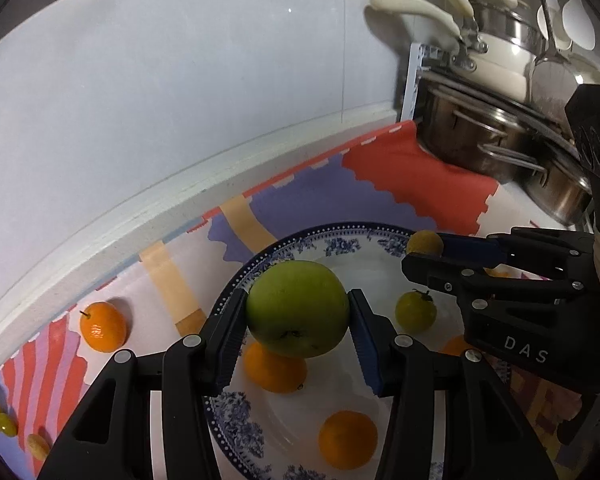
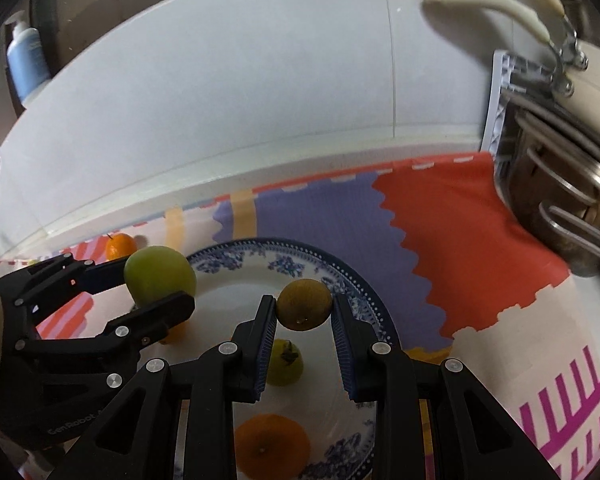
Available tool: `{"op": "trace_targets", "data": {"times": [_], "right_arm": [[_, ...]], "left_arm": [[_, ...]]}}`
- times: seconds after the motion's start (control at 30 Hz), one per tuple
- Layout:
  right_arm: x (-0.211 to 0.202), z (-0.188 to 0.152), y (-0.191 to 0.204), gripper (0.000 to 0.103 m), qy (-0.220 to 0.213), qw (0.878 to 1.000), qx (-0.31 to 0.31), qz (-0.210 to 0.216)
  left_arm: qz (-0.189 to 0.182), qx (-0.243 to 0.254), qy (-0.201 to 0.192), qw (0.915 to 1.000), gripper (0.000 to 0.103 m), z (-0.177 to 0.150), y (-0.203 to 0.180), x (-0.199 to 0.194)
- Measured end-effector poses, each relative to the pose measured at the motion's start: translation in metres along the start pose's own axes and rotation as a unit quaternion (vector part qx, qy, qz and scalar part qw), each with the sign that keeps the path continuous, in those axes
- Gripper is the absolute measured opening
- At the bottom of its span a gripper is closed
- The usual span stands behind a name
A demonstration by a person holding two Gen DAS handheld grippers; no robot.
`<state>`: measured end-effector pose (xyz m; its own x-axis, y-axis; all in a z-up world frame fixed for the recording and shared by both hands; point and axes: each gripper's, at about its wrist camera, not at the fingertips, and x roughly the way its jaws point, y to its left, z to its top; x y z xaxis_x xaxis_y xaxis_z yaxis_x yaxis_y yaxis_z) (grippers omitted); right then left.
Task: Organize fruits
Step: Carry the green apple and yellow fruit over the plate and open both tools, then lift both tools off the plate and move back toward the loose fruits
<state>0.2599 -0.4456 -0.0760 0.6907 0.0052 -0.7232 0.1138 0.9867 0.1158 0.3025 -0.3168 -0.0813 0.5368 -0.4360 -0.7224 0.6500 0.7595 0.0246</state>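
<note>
White capitals "DAS" show plainly on the black body of the right gripper (image 1: 428, 250), seen from the left wrist camera, down on its lower flank. Over on the other side, the left gripper (image 2: 156, 284) carries raised lettering low on its dark housing; it looks like "GenRobot", though the print is faint and runs off into shadow. Up at the left edge stands a blue-and-white pump bottle (image 2: 26, 60) with a label, but its print is too small and blurred to make out. No other readable writing shows.
</note>
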Motion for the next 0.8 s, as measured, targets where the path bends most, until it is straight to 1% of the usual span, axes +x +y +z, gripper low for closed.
{"op": "trace_targets", "data": {"times": [0.13, 0.27, 0.33, 0.57, 0.63, 0.77, 0.8], "right_arm": [[0.007, -0.001, -0.003, 0.030, 0.009, 1.000, 0.006, 0.001], [0.007, -0.002, -0.005, 0.030, 0.007, 1.000, 0.008, -0.002], [0.007, -0.002, -0.006, 0.038, 0.008, 1.000, 0.011, -0.004], [-0.008, -0.006, -0.005, 0.038, -0.005, 1.000, 0.016, -0.015], [-0.015, -0.006, -0.002, 0.038, -0.012, 1.000, 0.015, -0.017], [-0.036, -0.006, 0.006, 0.038, -0.032, 0.999, 0.009, -0.025], [-0.040, -0.006, 0.008, 0.038, -0.036, 0.999, 0.008, -0.026]], "left_arm": [[-0.001, 0.007, 0.003, 1.0000, 0.050, 0.001, -0.002, 0.004], [-0.005, 0.014, 0.004, 0.9999, 0.050, 0.002, -0.006, 0.005], [-0.002, 0.018, -0.003, 0.9998, 0.050, 0.003, -0.007, 0.002], [0.010, 0.020, -0.031, 0.9993, 0.051, 0.006, -0.006, -0.022], [0.011, 0.014, -0.039, 0.9991, 0.055, 0.006, -0.005, -0.032], [0.027, 0.003, -0.057, 0.9980, 0.059, 0.003, -0.003, -0.056], [0.032, 0.000, -0.062, 0.9976, 0.061, 0.002, -0.002, -0.063]]}}
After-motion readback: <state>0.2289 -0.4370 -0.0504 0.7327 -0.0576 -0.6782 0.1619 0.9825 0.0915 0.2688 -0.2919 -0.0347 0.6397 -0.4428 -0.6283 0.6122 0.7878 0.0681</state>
